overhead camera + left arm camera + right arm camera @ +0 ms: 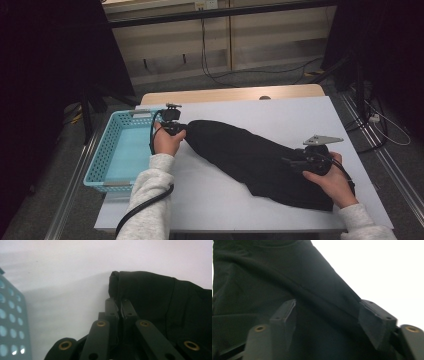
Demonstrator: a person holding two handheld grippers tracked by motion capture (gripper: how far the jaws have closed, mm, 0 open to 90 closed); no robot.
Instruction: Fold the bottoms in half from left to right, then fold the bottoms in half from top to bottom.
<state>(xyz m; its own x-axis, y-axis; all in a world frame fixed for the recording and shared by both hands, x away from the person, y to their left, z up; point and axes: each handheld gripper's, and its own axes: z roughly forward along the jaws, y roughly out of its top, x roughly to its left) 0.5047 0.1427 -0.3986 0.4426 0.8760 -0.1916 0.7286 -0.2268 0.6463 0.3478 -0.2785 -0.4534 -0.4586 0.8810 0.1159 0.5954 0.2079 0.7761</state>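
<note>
— What am I looking at, biggest thing first?

— The white table (250, 200), and on it the black garment (255, 160) — a long dark bundle of cloth. Its long axis runs on a slant from the table's left edge, beside the blue basket (115, 150), down toward the near right corner. The basket sits at the table's left edge with nothing in it that I can see.

— Which way does the cloth lie from my grippers?

— I have one at each end. The left gripper (181, 131) is at the narrow upper-left end, just beside the basket's far right corner, so that hand is much the nearer to the basket. The right gripper (292, 162) is over the wide end near the right edge of the table, pointing back along the cloth toward the left.

— And the jaws?

— In the left gripper view the left gripper (119, 303) has its jaws pressed together with a rolled edge of the garment (155, 292) pinched between them — a firm hold. In the right gripper view the right gripper (327, 315) has its jaws standing well apart; the garment (274, 277) lies under and between them, but the pads aren't pressing on it.

— So the next move?

— I judge it hangs on the left hand: that end is held and the basket lies just to its left.
</note>
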